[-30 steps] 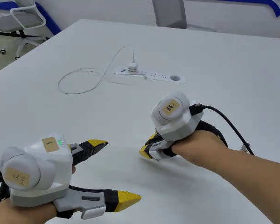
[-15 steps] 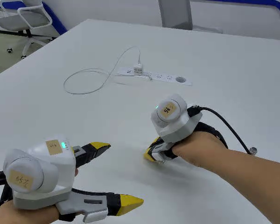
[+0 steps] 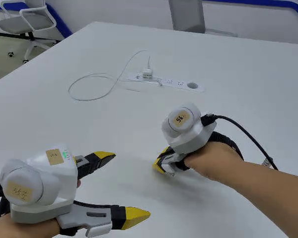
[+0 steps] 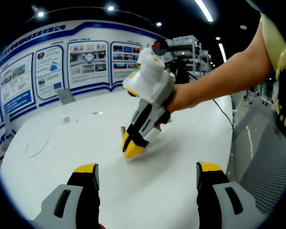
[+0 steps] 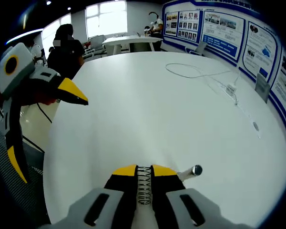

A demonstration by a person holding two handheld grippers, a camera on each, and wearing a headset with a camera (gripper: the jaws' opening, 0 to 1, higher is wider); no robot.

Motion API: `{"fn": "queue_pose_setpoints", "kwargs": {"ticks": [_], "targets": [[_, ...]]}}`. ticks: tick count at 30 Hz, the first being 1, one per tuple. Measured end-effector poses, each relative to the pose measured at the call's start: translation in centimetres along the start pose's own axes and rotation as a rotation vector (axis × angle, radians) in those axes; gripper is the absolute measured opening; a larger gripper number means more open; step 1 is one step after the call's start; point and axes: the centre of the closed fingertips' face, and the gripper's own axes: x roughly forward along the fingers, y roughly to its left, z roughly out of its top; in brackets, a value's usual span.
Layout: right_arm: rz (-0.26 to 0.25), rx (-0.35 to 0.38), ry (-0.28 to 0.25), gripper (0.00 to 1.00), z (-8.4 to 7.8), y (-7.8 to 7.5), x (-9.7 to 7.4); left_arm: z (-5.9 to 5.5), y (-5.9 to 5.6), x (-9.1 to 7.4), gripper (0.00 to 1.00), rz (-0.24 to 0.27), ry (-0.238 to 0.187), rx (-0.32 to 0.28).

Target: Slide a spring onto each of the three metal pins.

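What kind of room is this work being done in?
Probably a company meeting or exhibition room: a large white table, information posters along the wall, and an office chair beside it.

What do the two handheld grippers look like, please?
The left gripper and right gripper match: white housings, black jaws with yellow tips, a cap bearing a tan sticker. A black cable leaves the right one. The person wears a pale yellow sleeve.

1. The table [image 3: 89,129] top is white, smooth, matt.
2. The spring [image 5: 144,187] is thin bare metal wire.
3. The pin [image 5: 190,171] beside the spring is shiny polished metal.
4. The right gripper [image 5: 144,171] has yellow, dull plastic-looking tips.
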Motion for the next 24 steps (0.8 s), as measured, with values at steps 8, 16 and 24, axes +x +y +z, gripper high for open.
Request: {"fn": "queue_pose_setpoints", "kwargs": {"ticks": [8,16,24], "targets": [[-0.02,0.022,-0.055,0.12,0.2,-0.1,-1.9,0.4,-0.4,0.6,0.85,-0.015,-0.011,0.007],[-0.041,0.049,-0.118,0.12,-0.1,-0.1,-3.5,0.6,-0.5,0.7,0.85,-0.026,-0.014,0.015],[-0.046,0.075,-0.196,0.12,1.3,0.4,-5.8,0.9,-0.9,1.1,0.85,-0.04,-0.023,0.021]]}}
